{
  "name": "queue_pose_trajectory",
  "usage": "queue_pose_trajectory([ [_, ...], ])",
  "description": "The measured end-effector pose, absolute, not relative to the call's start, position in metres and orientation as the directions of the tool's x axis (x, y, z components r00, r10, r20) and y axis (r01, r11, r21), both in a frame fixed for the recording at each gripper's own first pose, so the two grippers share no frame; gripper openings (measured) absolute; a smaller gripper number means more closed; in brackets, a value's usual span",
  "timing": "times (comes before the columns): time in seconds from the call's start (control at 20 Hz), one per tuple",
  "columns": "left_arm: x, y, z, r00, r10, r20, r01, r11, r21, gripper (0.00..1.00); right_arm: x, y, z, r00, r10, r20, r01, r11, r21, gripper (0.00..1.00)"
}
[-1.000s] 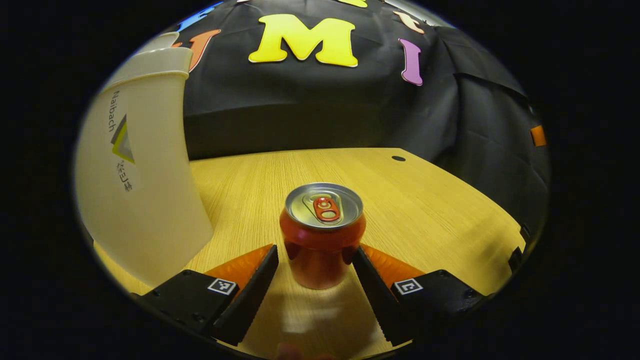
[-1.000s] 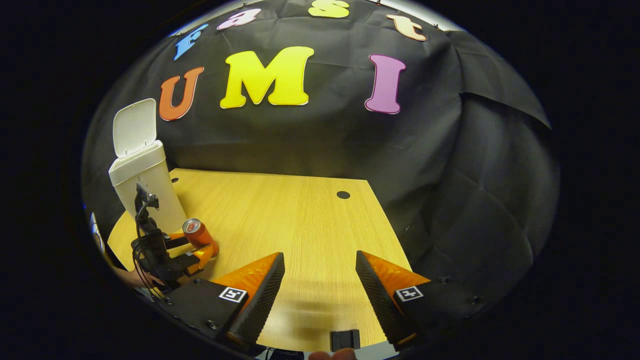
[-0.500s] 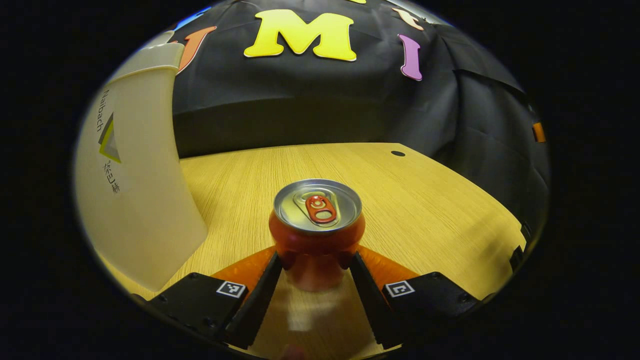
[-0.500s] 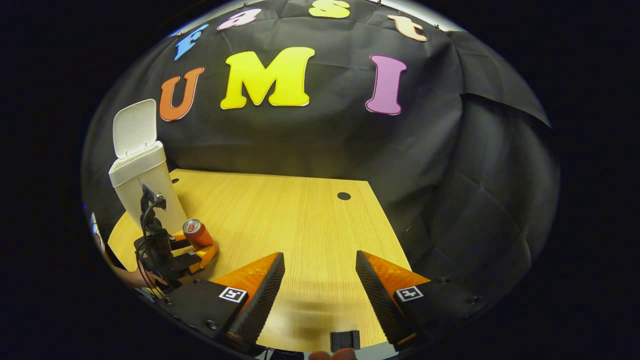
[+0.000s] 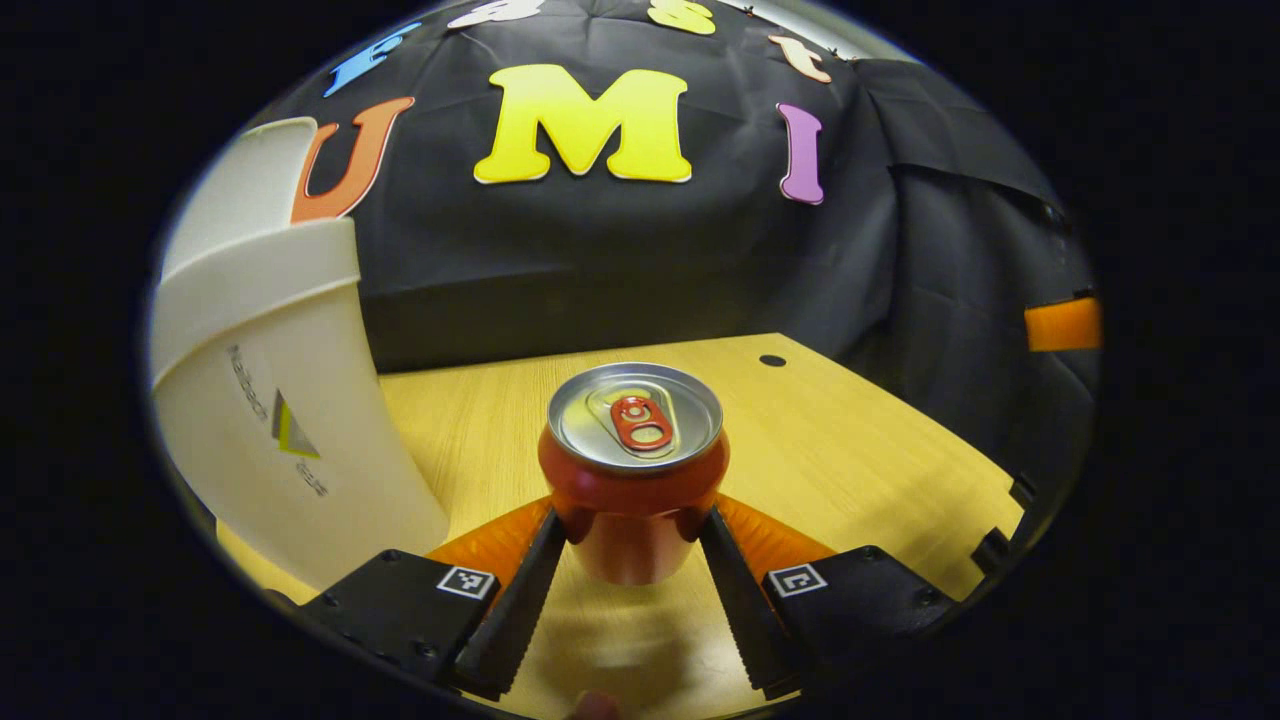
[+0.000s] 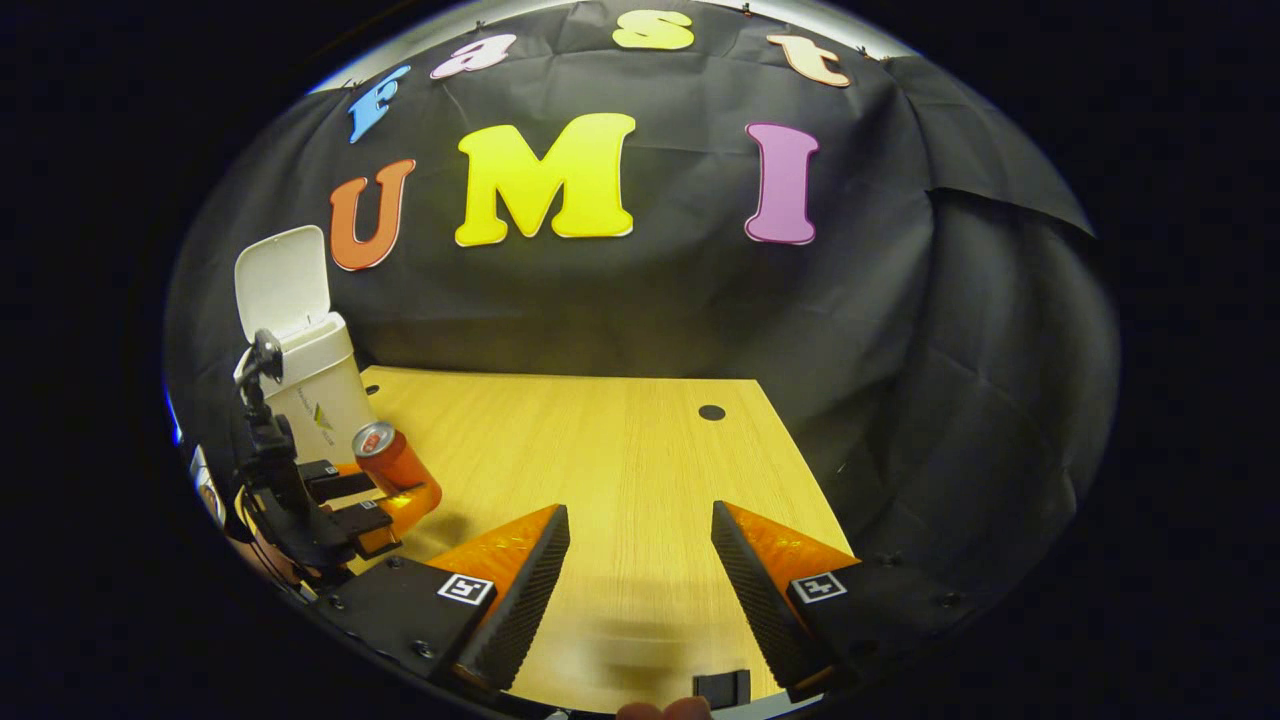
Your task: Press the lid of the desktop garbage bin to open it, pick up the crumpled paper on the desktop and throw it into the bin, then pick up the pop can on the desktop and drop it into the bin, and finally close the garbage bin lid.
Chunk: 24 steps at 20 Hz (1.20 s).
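Now that the left gripper point(image 5: 632, 530) has closed both fingers against the sides of the pop can point(image 5: 633, 470), where a second ago they stood apart on either side of it, the can sits clamped at the centre of the left gripper view and appears raised off the wooden desktop point(image 5: 850, 440), with a soft shadow beneath it at the bottom of the frame. The white garbage bin point(image 5: 290, 440) now fills less of the left side than before and shows more of its upper rim, which suggests the can is being carried upward toward the opening. In the right gripper view the same can point(image 6: 392, 468) shows small at the lower left, tilted and held just in front of the bin point(image 6: 315, 400), whose lid point(image 6: 283, 283) stands open and upright. The right gripper point(image 6: 640, 560) hangs idle over bare desktop, its fingers spread apart with nothing between them. No crumpled paper is visible on the desktop, so it is probably already inside, though the bin's interior is hidden. The bin's left edge is cut off in the left gripper view, and whether the can's base fully clears the desktop is hard to make out.
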State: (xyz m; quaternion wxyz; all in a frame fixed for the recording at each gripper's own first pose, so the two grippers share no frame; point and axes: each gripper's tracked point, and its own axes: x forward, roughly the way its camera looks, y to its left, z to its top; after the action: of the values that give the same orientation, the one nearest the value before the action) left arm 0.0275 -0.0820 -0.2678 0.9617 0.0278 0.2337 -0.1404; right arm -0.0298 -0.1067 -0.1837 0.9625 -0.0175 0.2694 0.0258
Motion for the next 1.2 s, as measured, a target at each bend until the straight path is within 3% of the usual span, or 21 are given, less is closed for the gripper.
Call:
queue_pose_trajectory([
  [0.35,0.043,-0.047,-0.169,0.9,-0.168,-0.402,0.182,0.983,-0.003,0.83,-0.009,-0.081,-0.15,0.896,0.1,-0.433,-0.122,0.992,-0.024,0.92],
  [0.75,0.072,0.042,-0.082,0.958,0.029,-0.287,-0.022,0.999,0.028,0.83,0.007,-0.041,-0.139,0.891,0.198,-0.409,-0.182,0.98,0.077,0.92],
  [1.2,0.085,0.161,-0.084,0.909,0.255,-0.33,-0.253,0.966,0.051,0.83,0.017,-0.018,-0.135,0.882,0.222,-0.416,-0.196,0.975,0.105,0.92],
])
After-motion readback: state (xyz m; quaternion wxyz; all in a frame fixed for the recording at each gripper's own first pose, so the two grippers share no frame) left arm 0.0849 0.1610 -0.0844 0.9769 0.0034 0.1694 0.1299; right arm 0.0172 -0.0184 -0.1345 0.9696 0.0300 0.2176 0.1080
